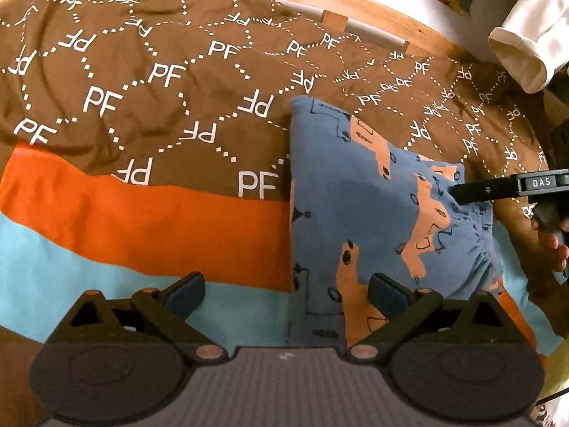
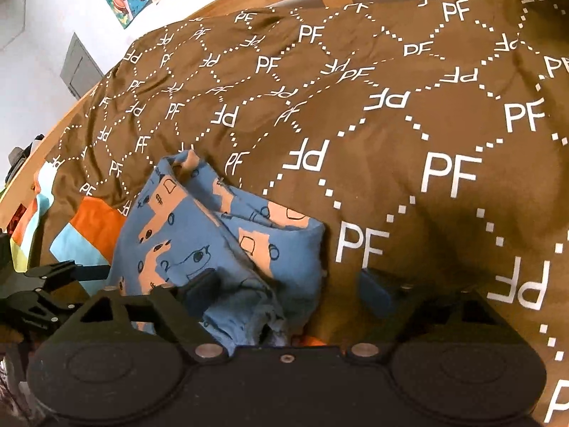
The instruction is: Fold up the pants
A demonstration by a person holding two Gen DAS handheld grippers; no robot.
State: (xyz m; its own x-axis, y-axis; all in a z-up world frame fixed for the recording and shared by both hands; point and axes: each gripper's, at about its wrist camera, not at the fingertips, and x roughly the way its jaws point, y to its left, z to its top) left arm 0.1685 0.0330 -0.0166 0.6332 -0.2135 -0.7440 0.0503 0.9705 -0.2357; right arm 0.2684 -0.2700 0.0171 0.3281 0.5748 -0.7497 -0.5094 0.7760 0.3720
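Note:
The pants (image 1: 355,195) are blue with peach patches and dark line drawings, and they lie folded in a thick bundle on the bed. My left gripper (image 1: 288,291) is open low over the bundle's near left edge, one pad above the bedcover and one above the cloth. One finger of the right gripper (image 1: 473,192) touches the gathered waistband on the right, with a hand (image 1: 551,242) behind it. In the right wrist view the pants (image 2: 199,235) bulge between the fingers of my open right gripper (image 2: 290,288). Its right pad sits clear of them over the bedcover. The left gripper (image 2: 53,284) shows at the left edge.
A brown bedcover (image 1: 160,71) printed with white PF letters has an orange band (image 1: 142,220) and a light blue band (image 1: 53,267) near me. A wooden bed rail (image 1: 355,3) runs behind. White cloth (image 1: 526,49) hangs at upper right. A grey wall panel (image 2: 80,66) is at left.

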